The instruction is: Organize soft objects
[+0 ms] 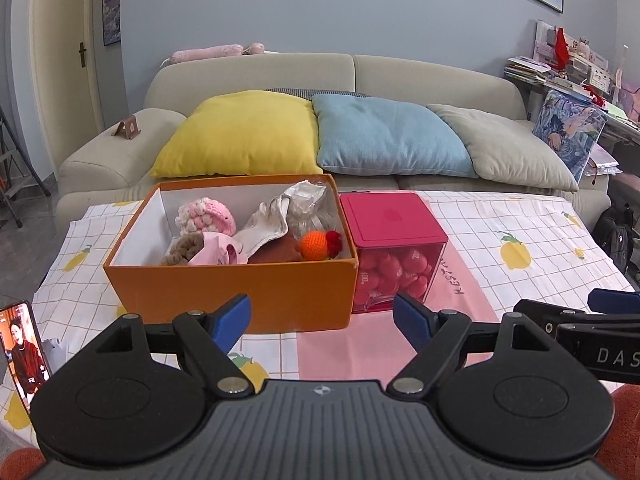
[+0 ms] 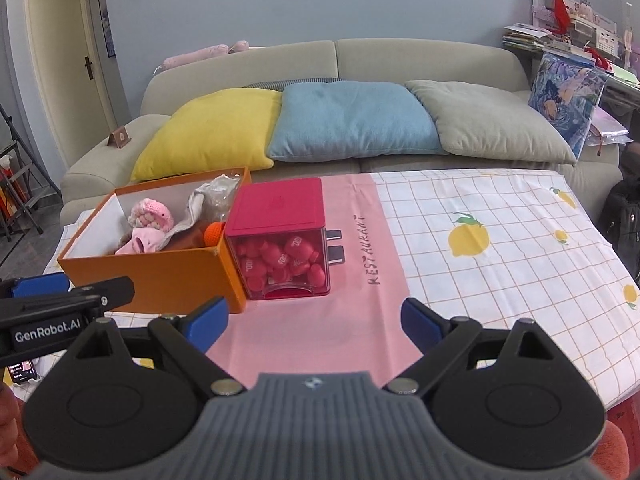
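An orange box [image 1: 224, 292] [image 2: 160, 276] stands on the table with soft things inside: a pink-and-white crocheted piece [image 1: 206, 216] [image 2: 152, 212], a pink cloth [image 1: 218, 252] [image 2: 142, 242], a white glove-like cloth [image 1: 266, 226], a crumpled clear bag [image 1: 306, 204] and an orange knitted ball [image 1: 314, 245]. Touching its right side is a clear cube with a red lid [image 1: 390, 220] [image 2: 280, 204], full of red soft pieces. My left gripper [image 1: 322, 322] hangs open in front of the box, nothing between its fingers. My right gripper [image 2: 314, 322] stands open over the pink cloth strip, empty.
A lemon-print tablecloth [image 2: 500, 240] covers the table. A phone [image 1: 24, 352] stands at the near left. Behind the table is a beige sofa [image 1: 256, 72] with yellow [image 1: 240, 132], blue [image 1: 384, 136] and grey cushions. A cluttered shelf [image 1: 576, 68] is at the right.
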A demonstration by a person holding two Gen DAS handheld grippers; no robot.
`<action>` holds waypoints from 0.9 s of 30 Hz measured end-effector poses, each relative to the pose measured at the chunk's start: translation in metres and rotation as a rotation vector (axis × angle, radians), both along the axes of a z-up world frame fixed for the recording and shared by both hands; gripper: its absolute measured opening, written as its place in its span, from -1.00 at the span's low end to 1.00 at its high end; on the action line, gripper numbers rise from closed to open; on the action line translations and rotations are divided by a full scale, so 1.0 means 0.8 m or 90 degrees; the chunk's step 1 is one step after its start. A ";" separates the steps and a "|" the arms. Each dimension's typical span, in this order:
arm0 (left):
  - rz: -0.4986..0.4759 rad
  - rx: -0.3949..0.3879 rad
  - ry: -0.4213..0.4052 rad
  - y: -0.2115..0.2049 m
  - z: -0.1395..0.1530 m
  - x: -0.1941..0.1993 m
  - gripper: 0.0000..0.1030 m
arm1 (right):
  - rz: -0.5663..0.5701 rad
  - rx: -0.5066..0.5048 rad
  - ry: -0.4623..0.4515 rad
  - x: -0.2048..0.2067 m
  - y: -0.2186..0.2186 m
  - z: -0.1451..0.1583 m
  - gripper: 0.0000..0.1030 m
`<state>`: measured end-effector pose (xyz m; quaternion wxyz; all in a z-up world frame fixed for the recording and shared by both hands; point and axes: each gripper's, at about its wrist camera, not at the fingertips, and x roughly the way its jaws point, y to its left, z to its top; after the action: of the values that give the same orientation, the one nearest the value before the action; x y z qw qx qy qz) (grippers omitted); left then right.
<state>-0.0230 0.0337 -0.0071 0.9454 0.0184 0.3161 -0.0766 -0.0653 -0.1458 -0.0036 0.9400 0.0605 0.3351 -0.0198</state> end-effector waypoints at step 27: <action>-0.008 -0.001 -0.026 -0.005 0.019 0.002 0.83 | -0.006 -0.002 -0.027 0.000 -0.002 0.012 0.78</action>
<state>-0.0215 0.0293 0.0077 0.9511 0.0216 0.2968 -0.0825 -0.0657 -0.1473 0.0062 0.9468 0.0608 0.3150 -0.0237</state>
